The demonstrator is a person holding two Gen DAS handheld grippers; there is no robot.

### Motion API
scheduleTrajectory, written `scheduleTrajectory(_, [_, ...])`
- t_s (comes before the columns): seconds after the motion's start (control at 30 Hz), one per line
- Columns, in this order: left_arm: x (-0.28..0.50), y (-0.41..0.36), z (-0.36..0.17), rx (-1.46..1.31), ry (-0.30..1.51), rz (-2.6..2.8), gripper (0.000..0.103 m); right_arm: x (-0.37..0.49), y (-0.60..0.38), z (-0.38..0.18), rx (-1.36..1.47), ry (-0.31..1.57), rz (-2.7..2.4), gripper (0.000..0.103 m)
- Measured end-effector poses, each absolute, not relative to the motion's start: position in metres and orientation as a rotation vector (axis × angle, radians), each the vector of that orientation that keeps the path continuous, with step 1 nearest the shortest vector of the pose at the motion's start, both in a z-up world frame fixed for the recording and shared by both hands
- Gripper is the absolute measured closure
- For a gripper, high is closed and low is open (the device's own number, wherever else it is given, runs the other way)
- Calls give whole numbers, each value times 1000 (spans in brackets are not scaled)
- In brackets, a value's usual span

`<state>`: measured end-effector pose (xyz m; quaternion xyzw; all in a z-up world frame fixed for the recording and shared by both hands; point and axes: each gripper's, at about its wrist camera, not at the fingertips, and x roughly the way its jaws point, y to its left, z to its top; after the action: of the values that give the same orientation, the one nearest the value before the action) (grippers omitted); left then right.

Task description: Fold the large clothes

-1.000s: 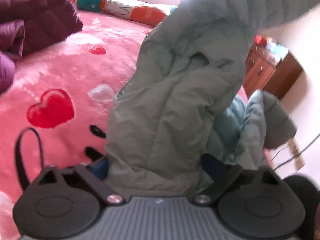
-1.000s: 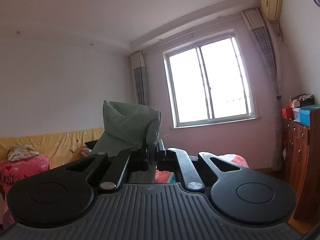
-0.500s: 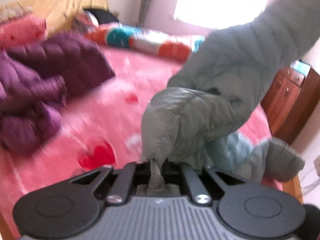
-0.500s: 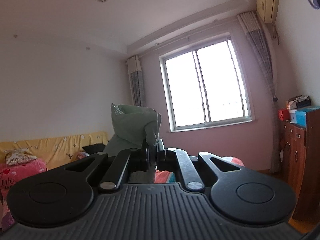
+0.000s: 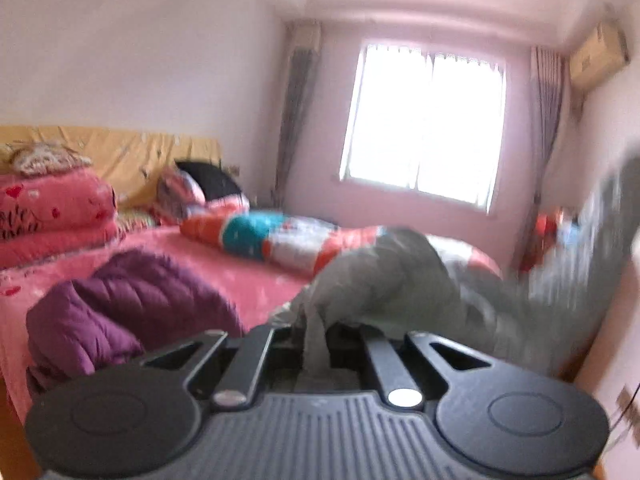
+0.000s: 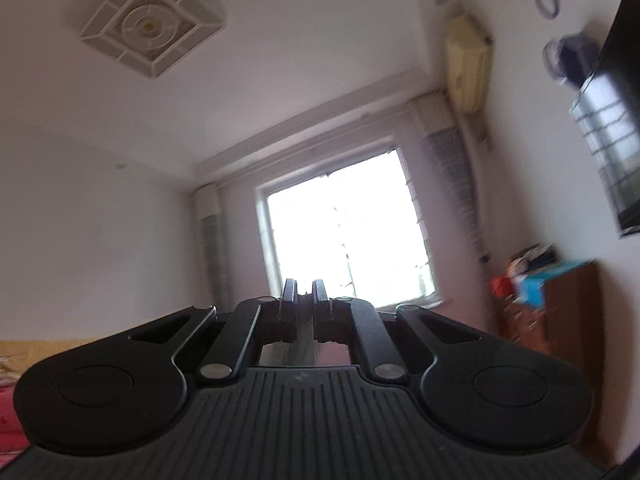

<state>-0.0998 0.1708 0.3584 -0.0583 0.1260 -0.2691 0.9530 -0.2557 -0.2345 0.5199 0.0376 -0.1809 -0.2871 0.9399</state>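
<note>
A grey-green quilted jacket [image 5: 396, 280] hangs in the air above the pink bed [image 5: 256, 280], stretching up to the right edge of the left wrist view. My left gripper [image 5: 316, 332] is shut on a fold of the jacket. My right gripper [image 6: 305, 300] points up toward the ceiling and window, its jaws nearly together with a thin strip of grey fabric [image 6: 306, 342] between them. The rest of the jacket is hidden from the right wrist view.
A purple quilted jacket [image 5: 120, 316] lies bunched on the bed's left. A colourful bolster [image 5: 272, 240] and folded pink quilts [image 5: 52, 208] lie farther back. A wooden cabinet [image 6: 560, 308] stands by the right wall under an air conditioner [image 6: 468, 76].
The left gripper has tilted up from the bed toward the window, still gripping the jacket. The right gripper has swung upward and rolled; the jacket bunch above its fingers has dropped out of sight.
</note>
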Motion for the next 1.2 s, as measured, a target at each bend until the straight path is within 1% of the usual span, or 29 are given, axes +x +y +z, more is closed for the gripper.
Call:
scheduleTrajectory(0.1, [-114, 183, 369, -193, 197, -519, 102, -271, -249, 523, 92, -388, -619, 96])
scheduleTrajectory(0.2, [-116, 186, 372, -158, 149, -466, 102, -276, -267, 516, 135, -376, -610, 96])
scheduleTrajectory(0.3, [-99, 184, 366, -166, 184, -447, 102, -251, -283, 492, 169, -304, -579, 96])
scheduleTrajectory(0.4, [-84, 177, 361, -146, 232, -438, 102, -209, -287, 461, 185, -172, -488, 94])
scheduleTrajectory(0.43, [-78, 174, 360, -140, 243, -437, 102, -195, -287, 446, 200, -123, -441, 89])
scheduleTrajectory(0.47, [-74, 172, 360, -126, 245, -434, 102, -180, -285, 429, 203, -73, -387, 89])
scheduleTrajectory(0.5, [-70, 170, 361, -115, 247, -430, 102, -166, -281, 412, 199, -28, -333, 85])
scheduleTrajectory(0.53, [-67, 171, 362, -113, 249, -430, 102, -150, -276, 393, 202, 19, -267, 76])
scheduleTrajectory(0.57, [-63, 171, 364, -108, 250, -429, 102, -138, -273, 376, 215, 57, -205, 70])
scheduleTrajectory(0.6, [-57, 169, 366, -97, 250, -427, 102, -124, -268, 358, 234, 101, -137, 51])
scheduleTrajectory(0.63, [-56, 169, 369, -87, 247, -423, 102, -111, -261, 341, 241, 141, -70, 36])
scheduleTrajectory(0.67, [-51, 169, 371, -78, 247, -421, 102, -99, -251, 323, 231, 169, 4, 34])
scheduleTrajectory(0.7, [-48, 170, 374, -69, 248, -418, 102, -88, -239, 307, 212, 196, 63, 29])
scheduleTrajectory(0.73, [-40, 172, 376, -59, 249, -413, 102, -76, -226, 290, 182, 240, 120, 21])
scheduleTrajectory(0.77, [-35, 173, 380, -54, 249, -407, 102, -66, -216, 276, 156, 280, 168, 17])
scheduleTrajectory(0.8, [-31, 175, 384, -50, 248, -401, 102, -55, -204, 259, 130, 329, 215, 11])
scheduleTrajectory(0.9, [-24, 180, 396, -17, 240, -394, 102, -29, -173, 216, 77, 474, 343, 2])
scheduleTrajectory(0.97, [-22, 180, 401, 12, 240, -396, 102, -8, -161, 178, 79, 608, 422, 2])
scheduleTrajectory(1.07, [-23, 181, 394, 54, 263, -401, 102, 19, -152, 119, 92, 780, 485, 2])
scheduleTrajectory(1.2, [-23, 182, 372, 50, 305, -411, 102, 27, -137, 55, 58, 898, 499, 2])
